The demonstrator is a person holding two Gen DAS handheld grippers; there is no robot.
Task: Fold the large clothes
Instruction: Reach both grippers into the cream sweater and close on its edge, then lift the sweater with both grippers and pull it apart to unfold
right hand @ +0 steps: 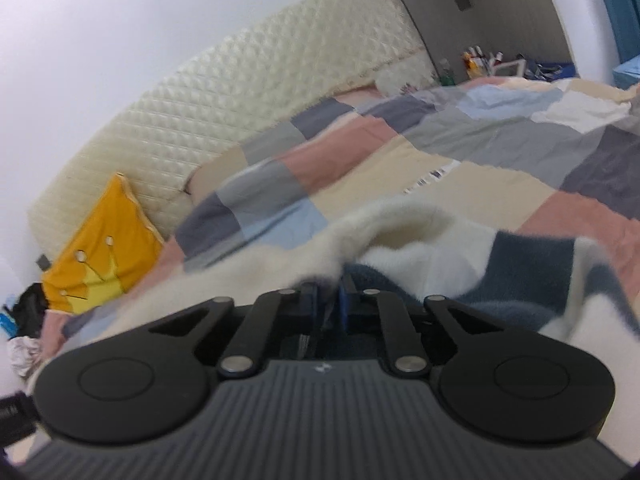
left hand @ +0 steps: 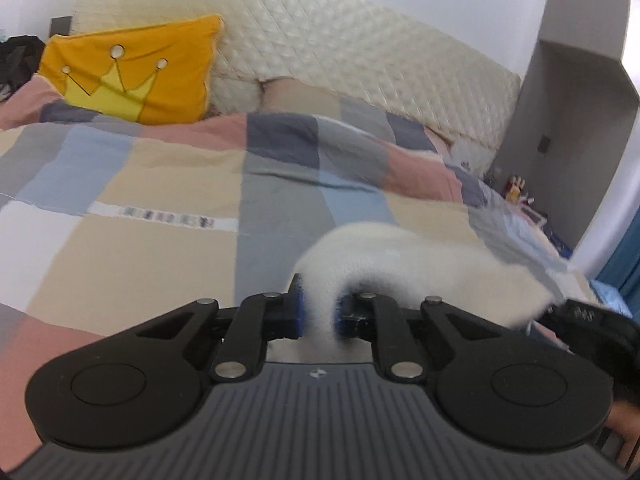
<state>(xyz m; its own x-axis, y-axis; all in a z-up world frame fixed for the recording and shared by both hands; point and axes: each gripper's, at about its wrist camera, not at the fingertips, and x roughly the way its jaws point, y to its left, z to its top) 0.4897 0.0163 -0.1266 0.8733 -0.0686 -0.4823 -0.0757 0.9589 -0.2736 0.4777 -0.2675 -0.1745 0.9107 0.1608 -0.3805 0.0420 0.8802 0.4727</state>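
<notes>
Garment: one fluffy cream sweater with dark blue blocks, lying rumpled on the near part of the bed.
Left gripper: fingers pinched on a cream fold that arches up between them.
Right gripper: fingers almost together, clamping the sweater's edge.
Bedding: one patchwork quilt.
Cushions: one orange, with a crown, far left.

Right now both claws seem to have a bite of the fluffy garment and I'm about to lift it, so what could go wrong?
The left claw pinches only a thin white fold of the fluffy garment; it may slip out. The right claw grips near a bunched edge, so the fold could come out uneven. The garment could drag the patchwork quilt.
</notes>
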